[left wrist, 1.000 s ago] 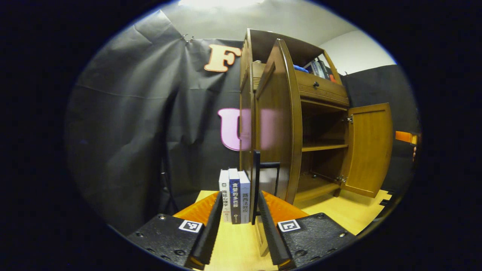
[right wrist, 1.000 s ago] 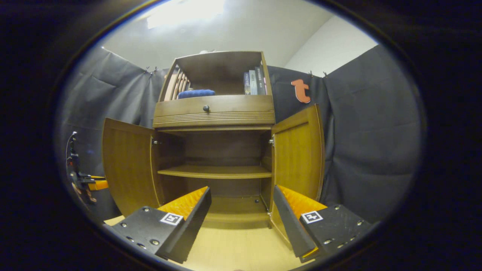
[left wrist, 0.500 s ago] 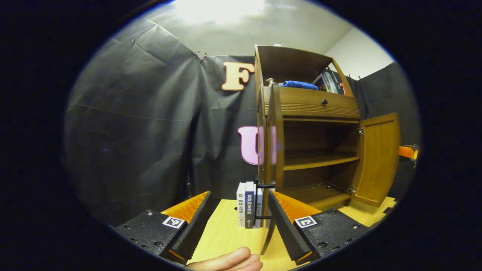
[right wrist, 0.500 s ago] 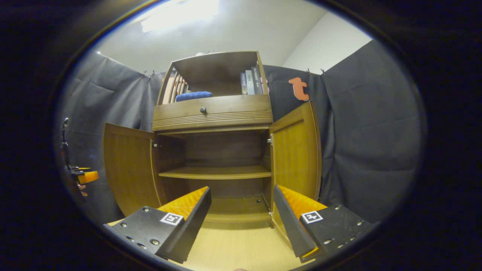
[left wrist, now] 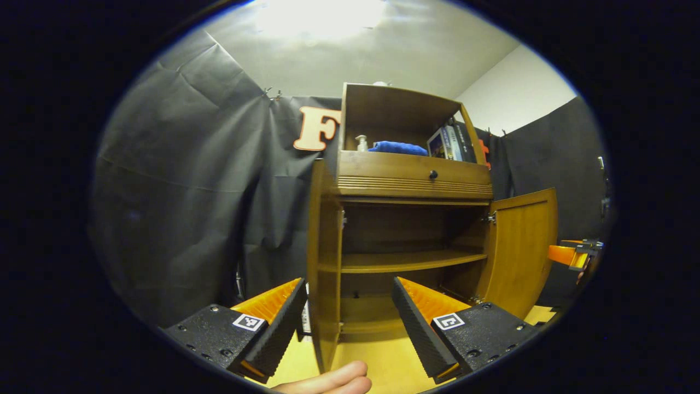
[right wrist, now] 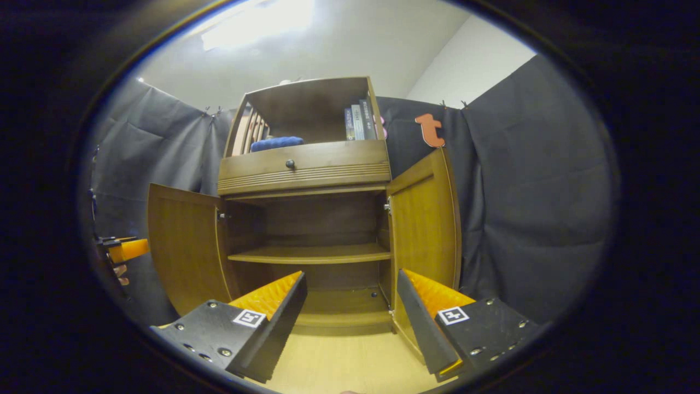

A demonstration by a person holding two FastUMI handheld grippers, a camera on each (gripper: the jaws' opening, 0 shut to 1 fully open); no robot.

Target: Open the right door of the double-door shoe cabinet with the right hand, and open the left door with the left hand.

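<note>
The cabinet (right wrist: 306,219) stands on a light wooden floor (right wrist: 344,366) against the black cloth wall. Both doors are swung out. In the right gripper view, the left door (right wrist: 183,246) stands wide open at the cabinet's left side and the right door (right wrist: 424,224) at its right side, each hanging on its hinges. In the left gripper view, the left door (left wrist: 322,273) shows almost edge-on, near the camera, and the right door (left wrist: 519,246) stands open beyond it.

Inside, one shelf (right wrist: 311,253) spans the compartment and carries nothing visible. Above the doors sits a drawer (right wrist: 303,163) with a dark knob (right wrist: 290,163). The open top compartment holds a blue cloth (right wrist: 276,143) towards its left side and upright books (right wrist: 358,121) at its right side.

The left gripper (left wrist: 347,312) is released, jaws spread, with the left door's edge between the fingers but untouched. The right gripper (right wrist: 350,306) is likewise released, jaws spread, grasping nothing, facing the open compartment. A fingertip (left wrist: 328,380) shows at the bottom edge of the left gripper view.
</note>
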